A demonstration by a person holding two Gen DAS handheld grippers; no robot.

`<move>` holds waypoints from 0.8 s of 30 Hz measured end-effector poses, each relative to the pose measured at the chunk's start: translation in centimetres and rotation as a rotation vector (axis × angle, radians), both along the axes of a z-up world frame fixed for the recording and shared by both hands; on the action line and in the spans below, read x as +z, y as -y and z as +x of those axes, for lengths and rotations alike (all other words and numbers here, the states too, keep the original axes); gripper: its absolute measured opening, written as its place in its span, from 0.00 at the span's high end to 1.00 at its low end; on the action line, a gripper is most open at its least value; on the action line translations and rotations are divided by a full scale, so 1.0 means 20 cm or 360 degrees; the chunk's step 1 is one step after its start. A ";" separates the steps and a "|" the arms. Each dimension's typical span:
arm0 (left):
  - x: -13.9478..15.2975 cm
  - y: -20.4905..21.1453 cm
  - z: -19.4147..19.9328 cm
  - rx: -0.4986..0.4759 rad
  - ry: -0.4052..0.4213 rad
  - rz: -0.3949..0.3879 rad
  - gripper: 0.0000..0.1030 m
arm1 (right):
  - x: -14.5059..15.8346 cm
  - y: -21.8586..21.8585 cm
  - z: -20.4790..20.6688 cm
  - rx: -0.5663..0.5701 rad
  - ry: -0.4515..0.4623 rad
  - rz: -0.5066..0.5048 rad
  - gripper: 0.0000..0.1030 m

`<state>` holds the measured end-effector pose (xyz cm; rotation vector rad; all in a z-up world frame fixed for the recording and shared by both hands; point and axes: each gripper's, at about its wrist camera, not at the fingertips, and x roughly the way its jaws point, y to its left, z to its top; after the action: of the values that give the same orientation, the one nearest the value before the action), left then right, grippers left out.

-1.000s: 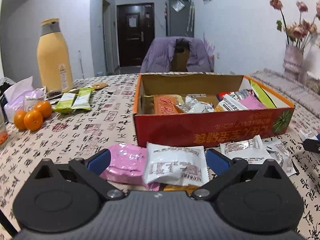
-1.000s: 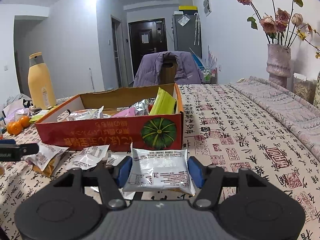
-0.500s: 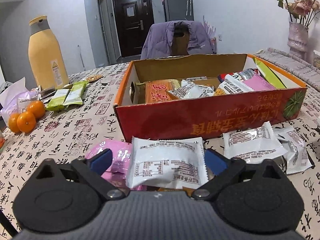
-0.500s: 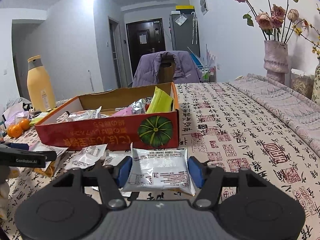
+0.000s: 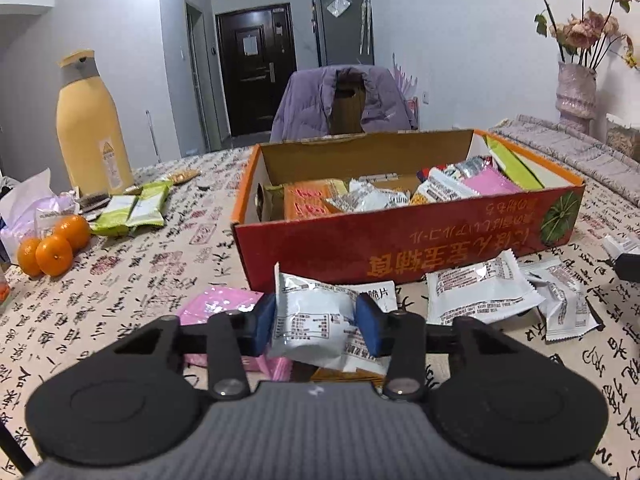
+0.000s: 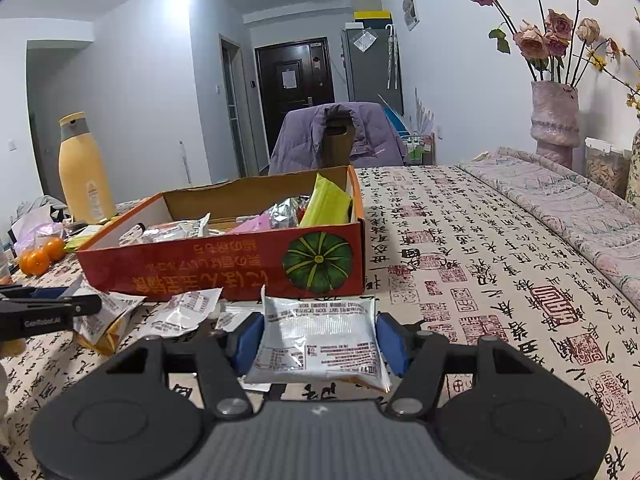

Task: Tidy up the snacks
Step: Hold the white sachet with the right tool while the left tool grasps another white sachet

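White crinkled snack packet (image 5: 316,322), pinched.

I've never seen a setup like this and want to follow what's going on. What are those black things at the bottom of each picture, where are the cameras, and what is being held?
There is no robot here: a person holds a two-finger gripper in each hand, and a fisheye camera on each one looks forward along its fingers. One picture comes from the left gripper, the other from the right gripper.

Both look across a table with a patterned tablecloth. On it stands an open red cardboard box part-filled with snack packets, with more loose packets lying in front of it. Further left are oranges, green packets and a tall yellow bottle.

The left gripper's jaws have just closed, squeezing a white snack packet. The right gripper holds a silver-white packet between its blue pads.
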<state>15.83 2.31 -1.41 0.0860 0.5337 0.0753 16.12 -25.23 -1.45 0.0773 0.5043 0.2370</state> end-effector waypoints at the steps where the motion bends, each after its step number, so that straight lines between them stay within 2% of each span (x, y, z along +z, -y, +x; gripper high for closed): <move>1: 0.01 0.00 -0.01 -0.0001 0.0015 -0.0006 0.61 | 0.00 0.00 0.00 0.0002 0.0002 0.0000 0.41; 5: 0.06 -0.01 -0.08 -0.0014 0.0082 -0.0033 0.71 | 0.01 -0.01 -0.01 0.0008 0.0003 -0.0003 0.41; 6: 0.07 -0.01 -0.10 -0.0014 0.0101 -0.0029 0.92 | 0.01 -0.01 -0.02 0.0010 0.0004 -0.0003 0.41; 9: 0.11 -0.03 -0.13 -0.0024 0.0126 -0.0062 0.97 | 0.02 -0.02 -0.02 0.0018 0.0007 -0.0004 0.41; 14: 0.11 -0.05 -0.14 -0.0016 0.0099 -0.0108 0.96 | 0.02 -0.04 -0.03 0.0029 0.0015 -0.0005 0.41; 17: 0.09 -0.05 -0.13 -0.0057 0.0035 -0.0150 0.87 | 0.02 -0.03 -0.03 0.0029 0.0018 -0.0001 0.41; 18: 0.08 -0.03 -0.12 -0.0084 0.0017 -0.0144 0.72 | 0.02 -0.03 -0.04 0.0028 0.0018 0.0000 0.40; 19: 0.06 -0.02 -0.12 -0.0093 0.0003 -0.0132 0.43 | 0.02 -0.03 -0.04 0.0027 0.0018 0.0002 0.40; 21: 0.04 0.03 -0.12 -0.0091 0.0007 -0.0097 0.22 | 0.02 -0.02 -0.04 0.0026 0.0015 0.0005 0.40; 24: 0.00 0.08 -0.09 -0.0117 -0.0042 -0.0090 0.21 | 0.01 -0.02 -0.04 0.0025 0.0007 0.0007 0.40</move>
<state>14.07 0.74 -1.34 0.0512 0.5585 -0.0125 15.26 -24.89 -1.23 0.0768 0.5004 0.2537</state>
